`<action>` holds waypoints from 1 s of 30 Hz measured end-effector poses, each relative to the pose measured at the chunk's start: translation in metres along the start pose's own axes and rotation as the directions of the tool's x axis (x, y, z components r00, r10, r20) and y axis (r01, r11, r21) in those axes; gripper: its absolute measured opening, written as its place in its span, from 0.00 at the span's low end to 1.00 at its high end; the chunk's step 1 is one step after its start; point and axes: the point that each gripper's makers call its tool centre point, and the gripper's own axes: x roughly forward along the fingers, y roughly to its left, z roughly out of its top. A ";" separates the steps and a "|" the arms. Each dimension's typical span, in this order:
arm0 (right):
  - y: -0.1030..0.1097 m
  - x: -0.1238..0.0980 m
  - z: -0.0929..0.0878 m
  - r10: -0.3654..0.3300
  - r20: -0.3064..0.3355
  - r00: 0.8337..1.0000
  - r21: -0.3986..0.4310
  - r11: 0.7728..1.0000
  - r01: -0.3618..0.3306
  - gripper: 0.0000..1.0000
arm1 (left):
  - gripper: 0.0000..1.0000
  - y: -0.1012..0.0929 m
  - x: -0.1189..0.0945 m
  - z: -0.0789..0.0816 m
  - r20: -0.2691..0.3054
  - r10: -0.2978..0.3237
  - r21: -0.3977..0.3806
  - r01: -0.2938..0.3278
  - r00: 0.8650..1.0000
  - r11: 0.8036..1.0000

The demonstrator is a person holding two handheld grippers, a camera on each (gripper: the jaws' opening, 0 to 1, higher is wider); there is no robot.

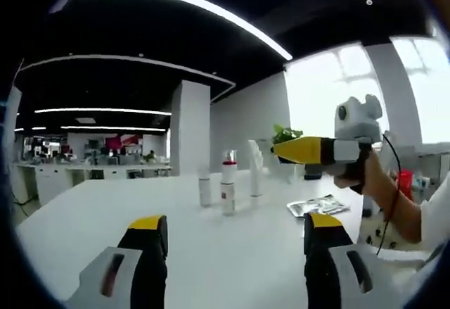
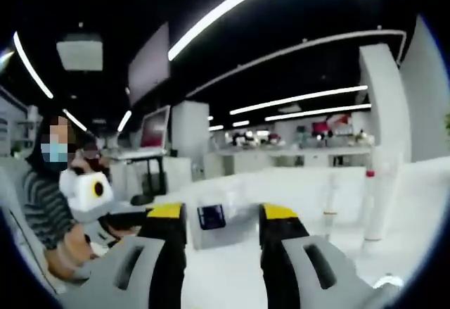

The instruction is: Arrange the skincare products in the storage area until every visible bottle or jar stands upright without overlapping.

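Observation:
Three skincare bottles stand upright and apart on the white table (image 1: 105, 217): a short white one (image 1: 204, 190), one with a red cap (image 1: 228, 186) and a tall slim white one (image 1: 255, 169). My left gripper (image 1: 235, 226) hovers low over the table in front of them, open and holding nothing. My right gripper (image 1: 281, 150), held by a hand, hangs in the air right of the bottles. In the right gripper view, the right gripper (image 2: 223, 216) is open and holds nothing. Tall bottles (image 2: 380, 203) stand at the right there.
A silvery foil packet (image 1: 320, 205) lies flat right of the bottles. A small box with a dark label (image 2: 211, 217) sits beyond the right gripper's jaws. A person in a striped top (image 2: 46, 210) sits at the left. Desks and pillars stand far behind.

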 end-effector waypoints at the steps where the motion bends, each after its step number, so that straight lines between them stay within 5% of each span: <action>1: 0.002 0.002 -0.002 0.003 0.002 1.000 0.011 1.000 -0.003 0.39 | 0.78 -0.003 0.002 0.003 0.020 -0.015 -0.021 0.015 1.000 1.000; 8: 0.013 0.010 -0.008 -0.001 0.027 1.000 -0.009 1.000 0.001 0.39 | 0.46 -0.011 0.009 0.012 0.073 -0.079 -0.064 0.084 0.994 0.994; 18: 0.037 0.015 -0.012 0.064 0.039 0.997 0.010 0.998 -0.065 0.39 | 0.24 -0.019 0.009 0.017 0.080 -0.142 -0.089 0.149 0.987 0.985; 21: 0.042 0.015 -0.014 0.068 0.029 0.997 -0.004 0.998 -0.068 0.37 | 0.08 -0.023 0.008 0.017 0.085 -0.178 -0.092 0.185 0.980 0.978; 30: 0.043 0.007 -0.014 0.080 0.034 0.996 -0.033 0.996 -0.079 0.32 | 0.00 -0.019 0.002 0.019 0.063 -0.188 -0.133 0.195 0.980 0.972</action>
